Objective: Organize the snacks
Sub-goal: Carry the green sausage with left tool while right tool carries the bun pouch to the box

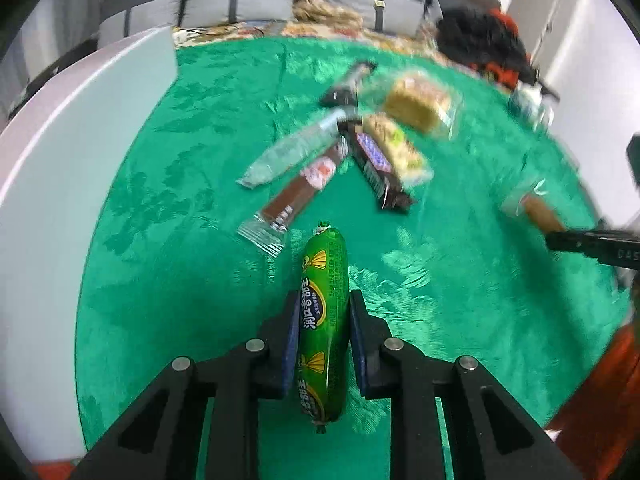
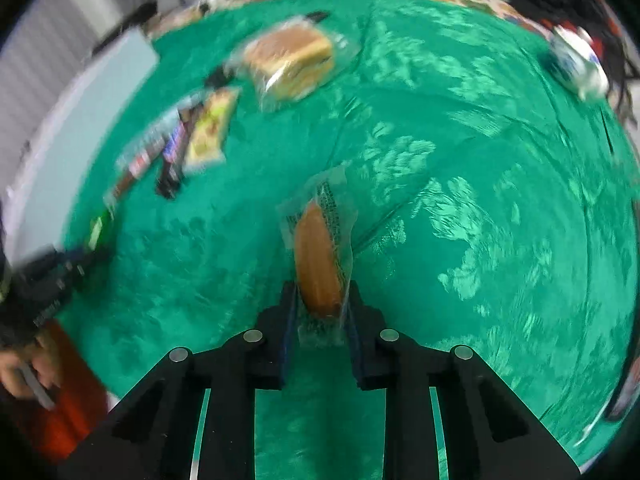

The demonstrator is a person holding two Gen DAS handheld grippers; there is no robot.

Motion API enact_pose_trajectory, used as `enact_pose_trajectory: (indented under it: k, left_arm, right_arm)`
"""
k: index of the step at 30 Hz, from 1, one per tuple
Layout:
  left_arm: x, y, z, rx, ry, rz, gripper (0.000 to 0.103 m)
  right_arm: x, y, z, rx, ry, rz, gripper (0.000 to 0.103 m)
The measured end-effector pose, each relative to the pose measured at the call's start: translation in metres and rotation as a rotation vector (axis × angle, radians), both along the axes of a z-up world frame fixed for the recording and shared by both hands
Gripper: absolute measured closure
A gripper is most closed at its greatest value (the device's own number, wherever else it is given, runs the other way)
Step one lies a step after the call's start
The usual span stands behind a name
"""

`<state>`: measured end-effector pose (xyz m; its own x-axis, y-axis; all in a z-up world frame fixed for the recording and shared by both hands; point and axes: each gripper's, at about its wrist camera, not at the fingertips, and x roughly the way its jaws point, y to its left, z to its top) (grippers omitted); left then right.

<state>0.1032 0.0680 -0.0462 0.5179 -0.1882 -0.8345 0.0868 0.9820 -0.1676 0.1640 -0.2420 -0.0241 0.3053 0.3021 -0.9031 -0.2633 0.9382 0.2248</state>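
Observation:
My left gripper (image 1: pixel 324 300) is shut on a green-wrapped sausage (image 1: pixel 323 320) that points away along the fingers, above the green tablecloth (image 1: pixel 180 280). My right gripper (image 2: pixel 322 292) is shut on a brown bun in a clear wrapper (image 2: pixel 318 260); the same bun (image 1: pixel 538 210) shows at the right of the left wrist view, held by the dark right fingers (image 1: pixel 592 244). Beyond the sausage lies a loose pile of snacks: a brown bar (image 1: pixel 298 196), a clear packet (image 1: pixel 292 152), a dark bar with a blue label (image 1: pixel 376 160), a yellow biscuit pack (image 1: pixel 400 148) and a wrapped sandwich (image 1: pixel 418 104).
A pale, white-rimmed box or bin (image 1: pixel 60 184) stands along the left edge of the cloth. A dark heap with red (image 1: pixel 484 44) and a small blurred white and blue object (image 2: pixel 576 64) sit at the far right. A person's hand (image 2: pixel 24 364) and an orange sleeve (image 1: pixel 600 392) are close.

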Motion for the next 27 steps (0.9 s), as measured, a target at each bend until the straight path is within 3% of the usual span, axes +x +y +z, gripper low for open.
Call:
enact_pose_trajectory:
  k: [4, 8, 12, 16, 19, 23, 27]
  left_arm:
    - [-0.013, 0.016, 0.035, -0.097, -0.062, 0.031, 0.081]
    - [-0.020, 0.043, 0.074, -0.178, -0.133, 0.083, 0.081]
    - [-0.032, 0.085, 0.111, -0.229, -0.212, 0.138, 0.081]
    - [-0.041, 0.138, 0.138, -0.198, -0.275, 0.202, 0.081]
    - [-0.045, 0.187, 0.145, -0.124, -0.290, 0.278, 0.081]
    - [-0.051, 0.248, 0.135, -0.076, -0.256, 0.384, 0.081]
    - [-0.057, 0.296, 0.109, 0.001, -0.190, 0.479, 0.081]
  right_arm:
    - [-0.007, -0.005, 0.030, 0.125, -0.034, -0.033, 0.084]
    - [-0.007, 0.028, 0.061, 0.161, -0.089, 0.013, 0.084]
    - [-0.008, 0.061, 0.095, 0.274, -0.125, 0.046, 0.084]
    - [-0.008, 0.109, 0.128, 0.394, -0.145, 0.111, 0.084]
    - [-0.006, 0.161, 0.150, 0.473, -0.147, 0.192, 0.084]
    - [-0.010, 0.251, 0.170, 0.520, -0.149, 0.322, 0.084]
    - [-0.018, 0.327, 0.163, 0.510, -0.126, 0.407, 0.083]
